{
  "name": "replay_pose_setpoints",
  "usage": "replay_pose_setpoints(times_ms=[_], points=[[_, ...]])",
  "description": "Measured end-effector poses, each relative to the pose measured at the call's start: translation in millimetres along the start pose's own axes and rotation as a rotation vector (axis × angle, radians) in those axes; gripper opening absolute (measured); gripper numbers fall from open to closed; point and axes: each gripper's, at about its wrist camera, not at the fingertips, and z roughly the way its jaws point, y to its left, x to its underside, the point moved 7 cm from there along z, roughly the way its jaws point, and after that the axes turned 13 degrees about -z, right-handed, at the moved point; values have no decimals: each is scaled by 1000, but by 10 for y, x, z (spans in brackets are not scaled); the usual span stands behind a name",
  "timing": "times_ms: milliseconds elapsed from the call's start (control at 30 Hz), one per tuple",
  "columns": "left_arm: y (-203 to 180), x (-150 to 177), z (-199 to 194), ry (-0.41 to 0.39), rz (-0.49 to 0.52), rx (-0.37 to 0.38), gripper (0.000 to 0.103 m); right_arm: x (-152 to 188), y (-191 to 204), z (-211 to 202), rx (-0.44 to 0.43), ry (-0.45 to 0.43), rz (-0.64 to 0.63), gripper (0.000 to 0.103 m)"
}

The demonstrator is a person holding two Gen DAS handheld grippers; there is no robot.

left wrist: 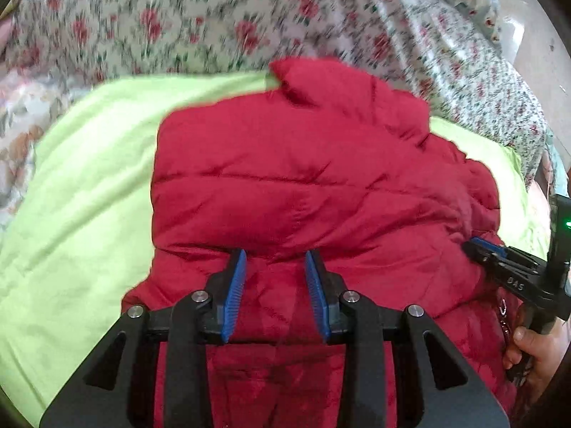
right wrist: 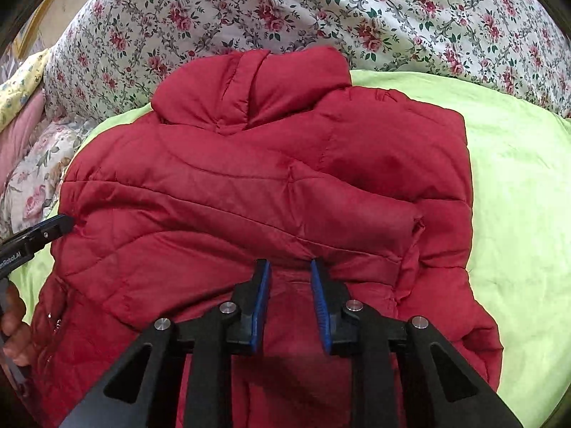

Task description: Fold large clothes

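A red quilted puffer jacket (left wrist: 296, 178) lies on a lime green sheet (left wrist: 82, 196), partly folded, with its collar or hood at the far end (right wrist: 249, 85). My left gripper (left wrist: 275, 260) is open just above the jacket's near folded edge, with nothing between its blue pads (left wrist: 235, 292). My right gripper (right wrist: 289, 271) is open too, its fingertips at a fold of the jacket (right wrist: 249, 196). Each gripper shows in the other's view: the right gripper (left wrist: 480, 246) touches the jacket's right side, the left gripper (right wrist: 60, 224) its left side.
A floral quilt (right wrist: 321, 10) is bunched up behind the jacket. The green sheet (right wrist: 517, 185) stretches out on both sides. A hand (left wrist: 535, 349) holds the right gripper's handle. A metal zipper pull (left wrist: 503, 315) hangs at the jacket's right edge.
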Motion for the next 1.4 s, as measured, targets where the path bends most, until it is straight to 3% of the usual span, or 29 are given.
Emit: replay_pose_setpoints(times_ms=[300, 633, 767, 833, 900, 1400], points=[[71, 43, 136, 33, -41, 45, 32, 32, -22, 69, -31, -8, 36, 23], [28, 6, 145, 37, -40, 3, 32, 32, -43, 69, -57, -12, 68, 24], [53, 0, 61, 52, -54, 23, 35, 25, -61, -106, -101, -11, 126, 27], [77, -2, -14, 65, -85, 56, 46, 47, -66, -263, -93, -14, 135, 34], [95, 5, -110, 63, -103, 66, 52, 88, -56, -415, -92, -19, 137, 51], [463, 604, -899, 67, -132, 63, 55, 831, -81, -1282, -115, -2, 179, 68]])
